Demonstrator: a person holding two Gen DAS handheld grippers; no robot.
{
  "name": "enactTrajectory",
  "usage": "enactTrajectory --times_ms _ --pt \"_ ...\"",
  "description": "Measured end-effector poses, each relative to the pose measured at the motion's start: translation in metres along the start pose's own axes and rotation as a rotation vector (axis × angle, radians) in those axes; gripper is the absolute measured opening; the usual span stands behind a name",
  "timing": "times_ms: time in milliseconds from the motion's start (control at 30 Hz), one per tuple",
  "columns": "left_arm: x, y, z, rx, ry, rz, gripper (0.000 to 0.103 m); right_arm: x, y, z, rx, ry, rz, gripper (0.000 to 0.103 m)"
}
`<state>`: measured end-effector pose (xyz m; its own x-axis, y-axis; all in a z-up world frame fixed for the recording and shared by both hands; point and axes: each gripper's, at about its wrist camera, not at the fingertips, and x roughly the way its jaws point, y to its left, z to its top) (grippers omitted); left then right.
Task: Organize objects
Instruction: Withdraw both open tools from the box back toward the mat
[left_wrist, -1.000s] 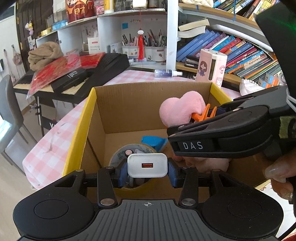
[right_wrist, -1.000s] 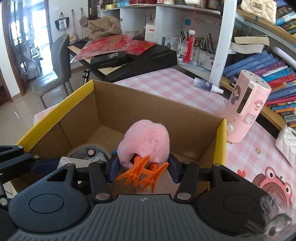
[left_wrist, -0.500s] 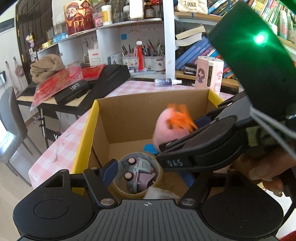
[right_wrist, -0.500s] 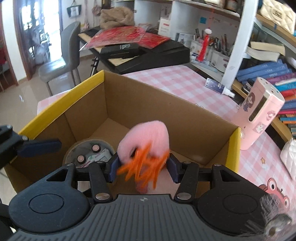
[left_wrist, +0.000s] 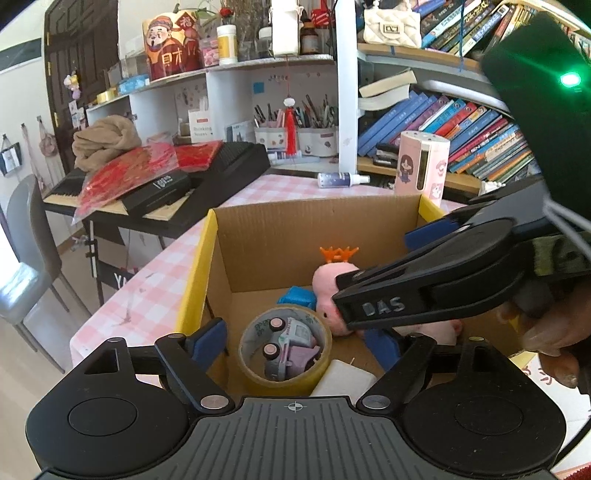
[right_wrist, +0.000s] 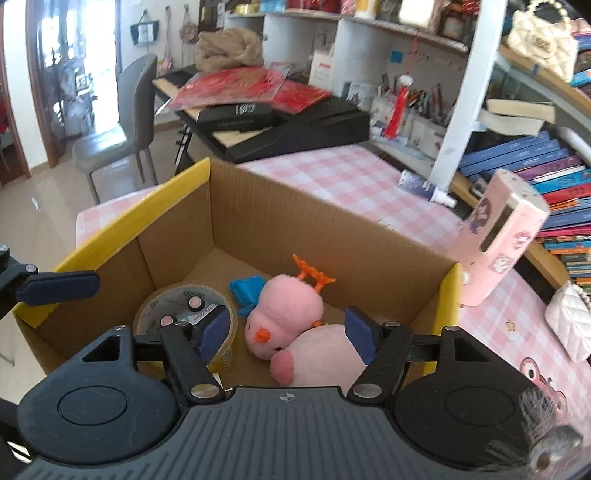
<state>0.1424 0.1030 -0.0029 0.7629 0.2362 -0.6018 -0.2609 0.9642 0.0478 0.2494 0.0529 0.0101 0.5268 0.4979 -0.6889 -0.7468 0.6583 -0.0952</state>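
Both drops done: left hand-held gripper (left_wrist: 295, 343) and right hand-held gripper (right_wrist: 286, 330) just opened, jaws wide, nothing held. Pink plush chick (right_wrist: 282, 314) lies in cardboard box (right_wrist: 258, 206), 3 o'clock of tape roll (right_wrist: 177, 299). Lift straight up, clear of box rim. Only left view shows white charger (left_wrist: 341, 378).

A lived-in home study or family room. White shelves (left_wrist: 258, 66) hold rows of books (left_wrist: 476, 136), pen pots (left_wrist: 295, 134), jars and a quilted handbag (left_wrist: 391, 27) (another handbag sits in the right wrist view). A black keyboard (right_wrist: 295, 125) on a stand, a grey chair (right_wrist: 122, 125), and a bench with a pink checked cloth (right_wrist: 351, 177) fill the floor space.
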Motion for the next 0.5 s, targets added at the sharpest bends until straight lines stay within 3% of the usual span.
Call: enactTrajectory --times_ms 500 --pt "-0.046 0.016 -0.011 -0.062 -0.107 0.001 0.094 -0.09 -0.001 -0.036 0.138 -0.212 -0.226 0.079"
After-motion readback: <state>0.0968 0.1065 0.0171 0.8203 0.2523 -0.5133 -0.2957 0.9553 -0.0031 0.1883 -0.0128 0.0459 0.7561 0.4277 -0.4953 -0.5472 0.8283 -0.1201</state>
